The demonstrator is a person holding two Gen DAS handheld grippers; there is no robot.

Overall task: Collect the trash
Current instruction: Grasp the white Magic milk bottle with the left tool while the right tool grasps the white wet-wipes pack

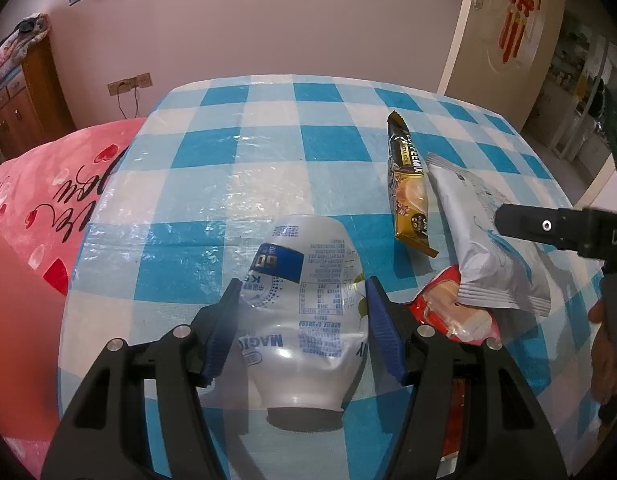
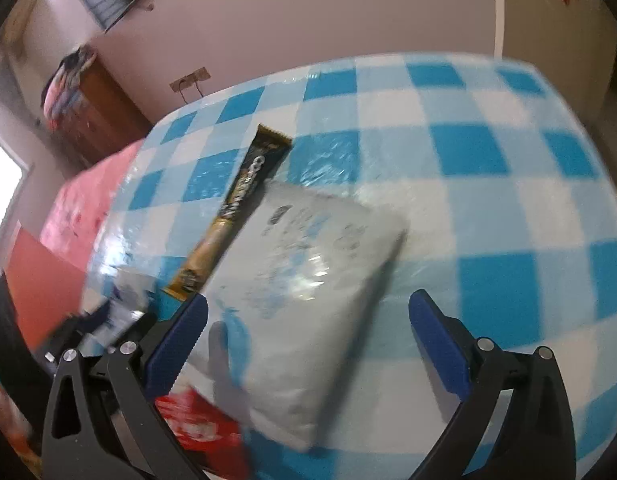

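A crushed white plastic bottle with blue print lies on the blue-and-white checked tablecloth. My left gripper is shut on the bottle, its blue pads pressing both sides. A gold coffee-mix sachet lies farther right; it also shows in the right wrist view. A white-grey pouch lies beside it, over a red wrapper. My right gripper is open, its fingers either side of the pouch. The red wrapper shows by its left finger. The right gripper's body hovers over the pouch.
A pink cushion with red hearts lies left of the table. A wooden cabinet stands at the far left wall. A white door with red decorations is at the back right. The table's near edge runs below the left gripper.
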